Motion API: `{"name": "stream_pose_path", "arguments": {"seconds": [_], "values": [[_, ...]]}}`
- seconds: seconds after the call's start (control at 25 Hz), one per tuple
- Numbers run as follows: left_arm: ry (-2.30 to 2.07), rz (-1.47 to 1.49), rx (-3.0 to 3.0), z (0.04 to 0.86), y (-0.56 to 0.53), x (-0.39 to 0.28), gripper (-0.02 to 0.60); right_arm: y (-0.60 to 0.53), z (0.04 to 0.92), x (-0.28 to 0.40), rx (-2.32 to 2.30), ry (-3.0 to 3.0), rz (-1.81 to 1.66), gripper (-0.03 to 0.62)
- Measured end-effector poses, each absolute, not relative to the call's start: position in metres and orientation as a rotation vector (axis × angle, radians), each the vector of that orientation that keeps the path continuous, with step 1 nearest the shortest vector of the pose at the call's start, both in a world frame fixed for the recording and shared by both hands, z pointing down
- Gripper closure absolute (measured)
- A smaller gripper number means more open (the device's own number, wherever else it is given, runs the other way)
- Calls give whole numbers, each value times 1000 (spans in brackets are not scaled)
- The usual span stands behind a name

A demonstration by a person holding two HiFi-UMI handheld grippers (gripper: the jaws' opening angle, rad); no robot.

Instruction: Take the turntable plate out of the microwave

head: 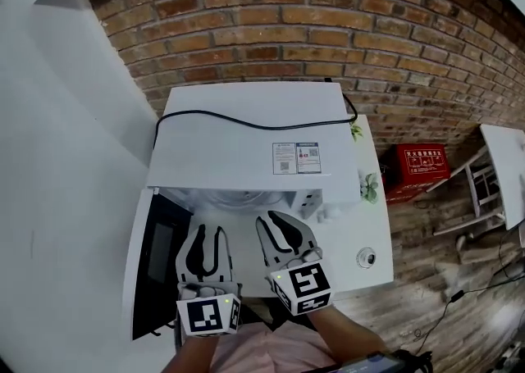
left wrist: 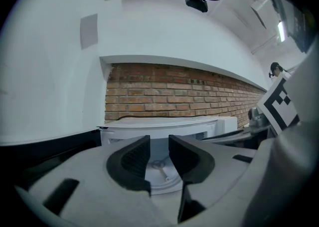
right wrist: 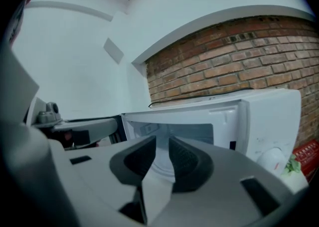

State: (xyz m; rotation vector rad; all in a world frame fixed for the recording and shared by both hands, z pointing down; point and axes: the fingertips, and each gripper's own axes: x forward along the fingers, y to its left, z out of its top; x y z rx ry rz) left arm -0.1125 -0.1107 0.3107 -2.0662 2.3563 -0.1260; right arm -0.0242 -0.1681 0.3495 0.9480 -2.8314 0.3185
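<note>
A: Item 1, turntable plate [left wrist: 160, 173]. Loc?
B: Inside microwave [head: 254, 134], flat on cavity floor. Door [head: 156, 265] swung open twd table's [head: 373, 236] left edge. Unit sits at table's back edge, mouth faces near edge.
A: Tongs?
B: Left tongs [head: 208, 232]: jaws a narrow gap apart, nothing btwn, just outside the mouth. Right tongs [head: 275, 217]: same, empty, tips at the mouth. Neither touches plate.
A: Handling?
B: Prob. clear glass, hub shows thru. Judged stiff, heavyish, slick, breakable. Take near rim, one pair each side, pinch across the lip. Lift off hub first, then draw out level. One-sided grip likely lets it tip.
</note>
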Motion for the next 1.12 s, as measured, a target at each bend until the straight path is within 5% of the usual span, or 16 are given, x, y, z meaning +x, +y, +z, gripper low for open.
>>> {"name": "stream_pose_path", "arguments": {"seconds": [1.12], "values": [[2401,-194,-2180,387,-152,-152,477,-194,457,-54,971,-2630,635,497]]}}
